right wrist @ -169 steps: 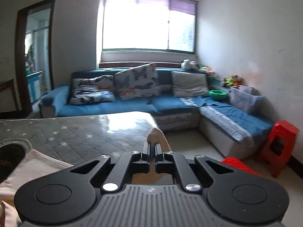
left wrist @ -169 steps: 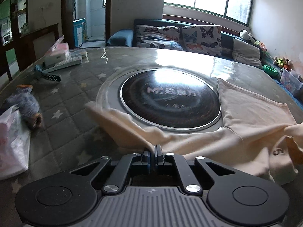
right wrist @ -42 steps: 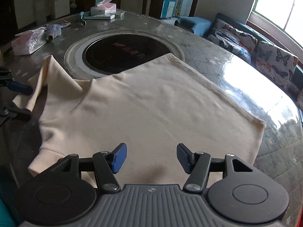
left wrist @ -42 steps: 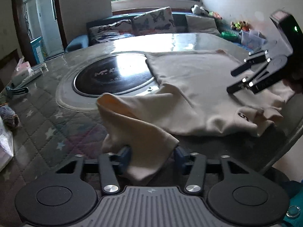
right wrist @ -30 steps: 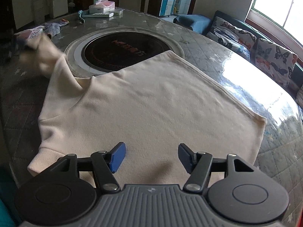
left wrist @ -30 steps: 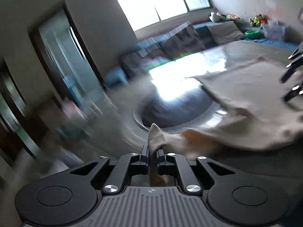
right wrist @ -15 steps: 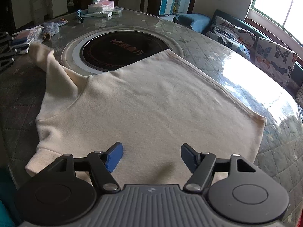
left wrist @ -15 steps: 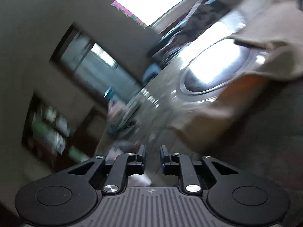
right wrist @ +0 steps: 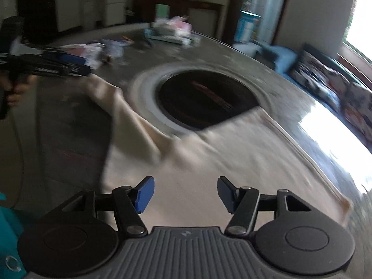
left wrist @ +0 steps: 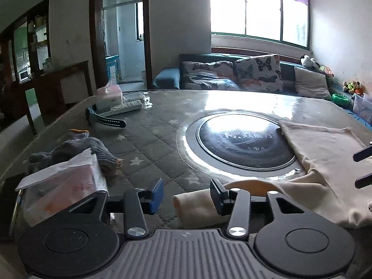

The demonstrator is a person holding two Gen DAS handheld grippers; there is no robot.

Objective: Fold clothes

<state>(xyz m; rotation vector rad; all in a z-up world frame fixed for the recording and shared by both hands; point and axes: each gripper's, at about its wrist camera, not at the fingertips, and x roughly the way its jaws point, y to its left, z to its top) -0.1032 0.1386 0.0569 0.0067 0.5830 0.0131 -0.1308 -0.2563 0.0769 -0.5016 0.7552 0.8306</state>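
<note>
A cream shirt (left wrist: 325, 160) lies spread on the quilted round table (left wrist: 151, 144). One sleeve (left wrist: 197, 202) reaches out to the left, its cuff between my left gripper's open jaws but not clamped. My left gripper (left wrist: 187, 194) is open and low over the table. In the right wrist view, which is blurred, the shirt (right wrist: 232, 162) lies flat under my open, empty right gripper (right wrist: 184, 193). The left gripper (right wrist: 69, 66) shows there at the sleeve's end. The right gripper's fingertips (left wrist: 362, 153) show at the left view's right edge.
A dark round hotplate (left wrist: 246, 141) sits in the table's middle. A grey sock (left wrist: 81, 146) and a plastic bag (left wrist: 62, 183) lie at the left. A tissue box (left wrist: 109, 94), a remote and a brush stand farther back. A sofa is beyond the table.
My left gripper took the sleeve, swung it out to the left, and opened, leaving it stretched flat. My right gripper stayed open over the shirt's body and is now moving.
</note>
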